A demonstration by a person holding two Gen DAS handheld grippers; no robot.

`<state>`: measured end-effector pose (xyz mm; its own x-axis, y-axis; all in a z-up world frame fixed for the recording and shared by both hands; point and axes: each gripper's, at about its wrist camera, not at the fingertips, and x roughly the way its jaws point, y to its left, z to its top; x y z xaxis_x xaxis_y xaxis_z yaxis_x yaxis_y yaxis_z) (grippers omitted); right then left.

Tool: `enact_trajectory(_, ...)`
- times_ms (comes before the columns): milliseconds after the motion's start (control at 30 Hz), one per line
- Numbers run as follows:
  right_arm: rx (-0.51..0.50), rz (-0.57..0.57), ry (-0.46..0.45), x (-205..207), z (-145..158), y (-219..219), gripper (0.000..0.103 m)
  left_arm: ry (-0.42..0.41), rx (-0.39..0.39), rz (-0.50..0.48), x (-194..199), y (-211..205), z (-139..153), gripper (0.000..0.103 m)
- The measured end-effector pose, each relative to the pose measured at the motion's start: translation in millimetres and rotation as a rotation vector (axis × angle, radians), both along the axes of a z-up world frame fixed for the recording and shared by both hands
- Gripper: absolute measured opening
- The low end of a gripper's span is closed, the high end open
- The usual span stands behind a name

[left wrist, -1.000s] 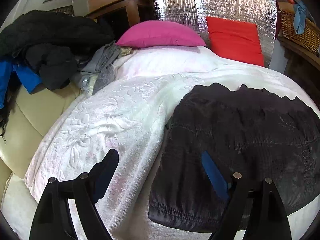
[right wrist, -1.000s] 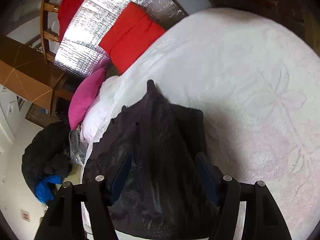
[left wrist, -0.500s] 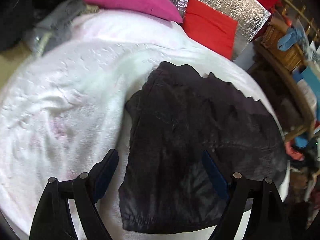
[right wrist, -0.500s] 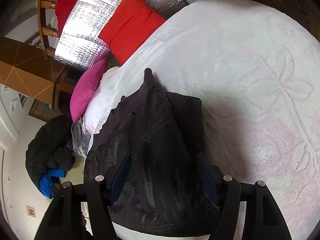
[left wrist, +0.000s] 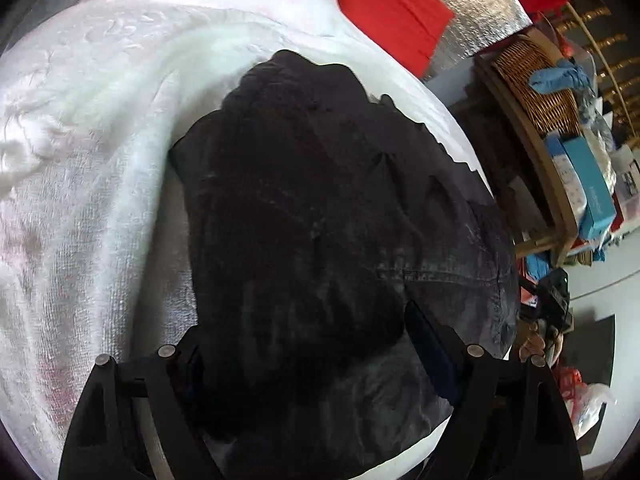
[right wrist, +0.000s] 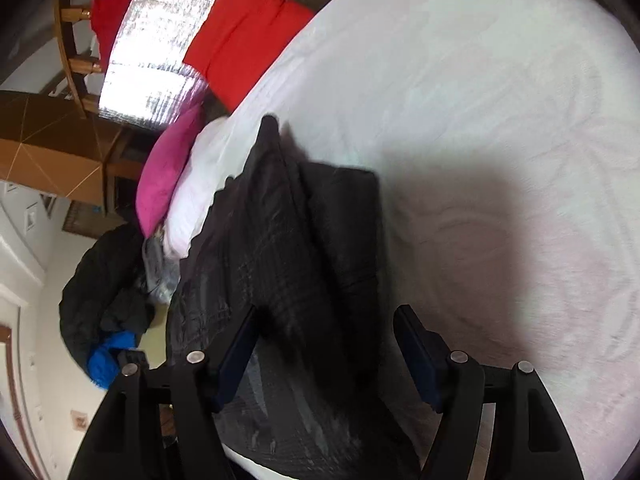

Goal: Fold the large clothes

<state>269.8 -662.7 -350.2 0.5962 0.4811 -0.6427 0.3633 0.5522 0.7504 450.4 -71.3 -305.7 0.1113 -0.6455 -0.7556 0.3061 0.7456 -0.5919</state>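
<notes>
Left tool [left wrist: 304,344]: fills the lower edge of the left wrist view, jaws spread wide apart, nothing pinched between them.
Left tool fingers [left wrist: 430,346]: black arms with blue pads, one at lower left, one at lower right, both angled upward into the frame.
Right tool [right wrist: 326,346]: low in the right wrist view, jaws parted wide.
Right tool fingers [right wrist: 414,354]: blue pads facing inward, lower centre-left and lower centre-right.
</notes>
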Motion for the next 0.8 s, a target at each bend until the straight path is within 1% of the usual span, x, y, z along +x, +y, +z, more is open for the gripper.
enact_trajectory(100, 0.054, 0.051, -0.006, 12, -11, 10, 0.073, 0.023, -0.051, 0.007, 1, 0, -1, 0.087)
enact_trajectory(200, 0.045, 0.080, -0.025, 21, -10, 22, 0.076, 0.038, -0.106, 0.019, 3, 1, -2, 0.087)
enact_trajectory(267, 0.059, 0.095, -0.049, 23, -8, 31, 0.080, 0.035, -0.126, 0.021, 3, 1, -1, 0.087)
enact_trajectory(300, 0.060, 0.109, -0.057, 24, -6, 36, 0.080, 0.034, -0.132, 0.024, 4, 0, -1, 0.086)
enact_trajectory(367, 0.041, 0.140, -0.075, 26, 2, 54, 0.080, 0.027, -0.130, 0.037, 6, -1, 1, 0.081)
enact_trajectory(400, 0.043, 0.150, -0.090, 26, 6, 60, 0.080, 0.021, -0.129, 0.045, 9, 1, 2, 0.076)
enact_trajectory(433, 0.044, 0.170, -0.124, 24, 15, 68, 0.080, 0.014, -0.132, 0.057, 10, 2, 3, 0.071)
enact_trajectory(467, 0.021, 0.184, -0.147, 21, 24, 74, 0.078, 0.000, -0.135, 0.068, 10, 2, 6, 0.068)
enact_trajectory(500, -0.022, 0.196, -0.164, 18, 32, 80, 0.078, -0.011, -0.131, 0.074, 12, 5, 8, 0.061)
enact_trajectory(533, -0.057, 0.202, -0.166, 16, 35, 85, 0.076, -0.019, -0.125, 0.080, 13, 7, 8, 0.058)
enact_trajectory(567, -0.079, 0.202, -0.153, 17, 33, 87, 0.074, -0.016, -0.118, 0.088, 14, 6, 5, 0.058)
enact_trajectory(600, -0.114, 0.194, -0.098, 20, 24, 88, 0.073, -0.010, -0.101, 0.090, 15, 4, 2, 0.058)
enact_trajectory(633, -0.130, 0.180, -0.034, 24, 12, 87, 0.073, -0.007, -0.063, 0.087, 15, 1, -2, 0.058)
enact_trajectory(667, -0.115, 0.169, -0.006, 26, 3, 86, 0.072, -0.002, -0.025, 0.079, 14, -3, -7, 0.059)
enact_trajectory(700, -0.091, 0.159, -0.013, 26, 1, 84, 0.072, 0.010, -0.015, 0.073, 14, -6, -10, 0.066)
enact_trajectory(733, -0.090, 0.154, -0.022, 25, 3, 84, 0.072, 0.019, -0.015, 0.066, 15, -8, -11, 0.071)
enact_trajectory(800, -0.115, 0.150, -0.037, 24, 6, 87, 0.072, -0.003, 0.002, 0.063, 12, -13, -8, 0.071)
